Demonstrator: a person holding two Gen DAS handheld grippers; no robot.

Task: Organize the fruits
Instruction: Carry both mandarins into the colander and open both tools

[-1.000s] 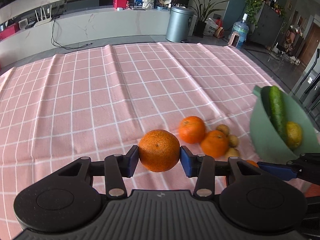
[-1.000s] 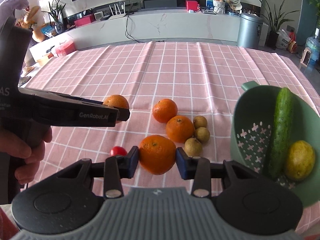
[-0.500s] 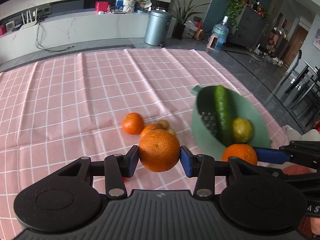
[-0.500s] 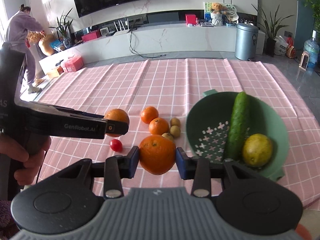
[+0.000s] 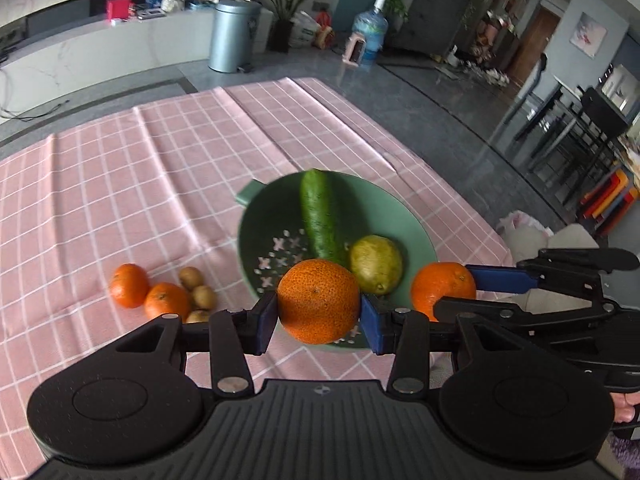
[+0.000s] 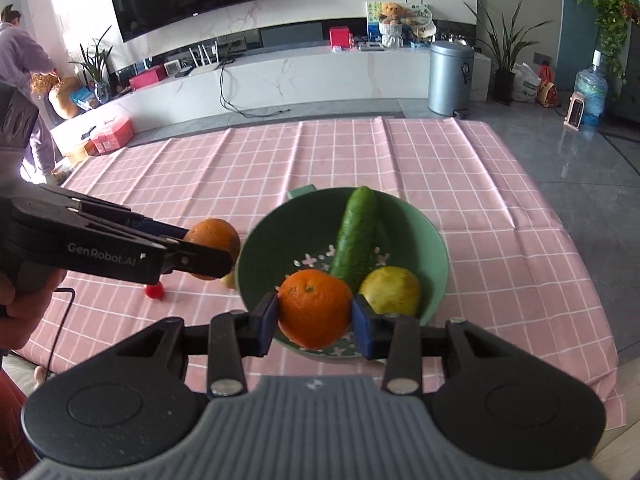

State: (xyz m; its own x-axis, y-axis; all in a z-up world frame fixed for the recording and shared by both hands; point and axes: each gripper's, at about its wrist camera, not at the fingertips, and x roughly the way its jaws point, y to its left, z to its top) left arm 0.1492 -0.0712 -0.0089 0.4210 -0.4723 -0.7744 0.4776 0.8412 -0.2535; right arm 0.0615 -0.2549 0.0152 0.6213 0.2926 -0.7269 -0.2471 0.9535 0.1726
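L gripper [image 5: 319,317] clamps dimpled orange [image 5: 318,301] | R gripper [image 6: 314,318] clamps smooth orange [image 6: 314,308] | both above green perforated plastic colander [image 6: 434,248] | lower first, release singly, avoid cucumber [image 6: 354,238]

A pink checked tablecloth [image 5: 168,168] covers the table, creased in long folds. On it sits a green colander bowl [image 5: 416,232], and to its left lie 2 oranges [image 5: 129,285] touching each other, with 3 small brown fruits [image 5: 191,278] clustered just beside them. A small red fruit [image 6: 154,291] rests nearby on the cloth.
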